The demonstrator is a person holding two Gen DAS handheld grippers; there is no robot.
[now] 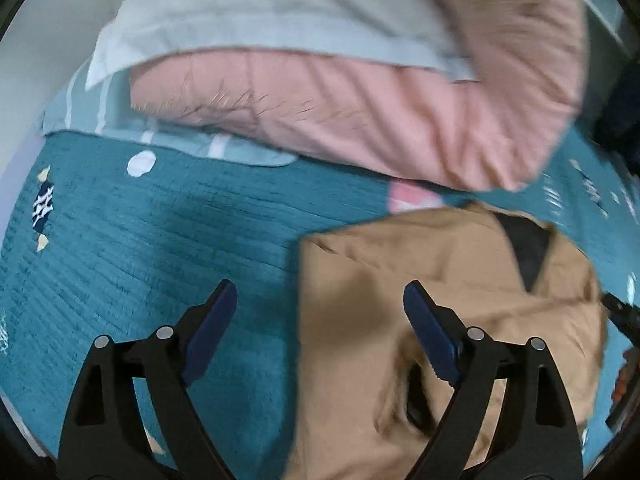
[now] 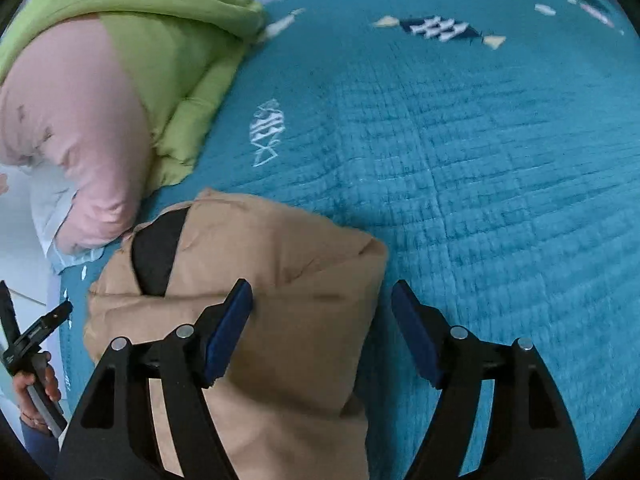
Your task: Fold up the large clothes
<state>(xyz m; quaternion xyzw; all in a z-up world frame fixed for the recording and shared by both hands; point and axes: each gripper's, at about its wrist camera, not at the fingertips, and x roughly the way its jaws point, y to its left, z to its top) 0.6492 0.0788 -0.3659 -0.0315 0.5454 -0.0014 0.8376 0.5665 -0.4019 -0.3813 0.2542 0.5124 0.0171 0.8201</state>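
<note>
A tan garment (image 1: pixel 440 304) with a black inner collar lies folded into a compact bundle on the teal bedspread (image 1: pixel 160 248). It also shows in the right wrist view (image 2: pixel 280 304). My left gripper (image 1: pixel 320 300) is open and empty, straddling the bundle's left edge from above. My right gripper (image 2: pixel 322 300) is open and empty, over the bundle's right edge. The left hand-held gripper (image 2: pixel 40 332) shows at the left edge of the right wrist view.
A pink quilt (image 1: pixel 360 120) and a pale blue pillow (image 1: pixel 240 12) lie behind the bundle. A lime green quilt (image 2: pixel 160 40) lies beside the pink one (image 2: pixel 72 132). The teal bedspread (image 2: pixel 480 160) stretches to the right.
</note>
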